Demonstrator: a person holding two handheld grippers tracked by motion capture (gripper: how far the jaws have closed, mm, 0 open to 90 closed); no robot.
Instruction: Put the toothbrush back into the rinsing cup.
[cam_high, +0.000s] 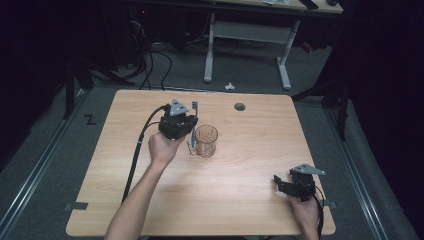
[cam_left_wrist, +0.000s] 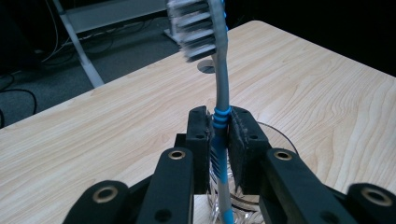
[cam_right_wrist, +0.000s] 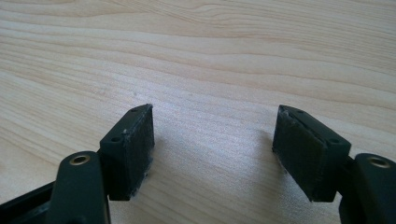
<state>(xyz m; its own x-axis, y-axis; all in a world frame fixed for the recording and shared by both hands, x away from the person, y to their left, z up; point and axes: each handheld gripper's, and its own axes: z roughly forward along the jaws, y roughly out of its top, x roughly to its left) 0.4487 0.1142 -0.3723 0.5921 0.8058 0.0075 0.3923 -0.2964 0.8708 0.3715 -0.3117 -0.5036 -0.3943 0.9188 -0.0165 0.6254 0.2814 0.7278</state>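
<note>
Left gripper (cam_left_wrist: 219, 140): jaws closed on the toothbrush handle, one pad on each side at the blue ribbed section; in the high view it is held above the table centre-left, just beside the glass.
Toothbrush (cam_left_wrist: 219, 84): grey stem with blue grip bands, held upright with a slight tilt; bristle head at the top, facing left in the left gripper view; lower end reaches down inside the glass.
Toothbrush, high view (cam_high: 194, 122): stands along the left side of the glass, head above the rim.
Glass mug (cam_high: 206, 141): clear, upright, on the table near its centre; handle on the side towards the left gripper; its rim shows directly behind and below the left jaws (cam_left_wrist: 280, 137).
Right gripper (cam_right_wrist: 212, 144): jaws spread wide apart, nothing between the pads; pads close above bare wood.
Right gripper, high view (cam_high: 287, 185): low over the table's near right corner, well apart from the glass mug.
Table (cam_high: 250, 195): light wood grain top, with a round grommet hole (cam_high: 240, 106) near the far edge.
</note>
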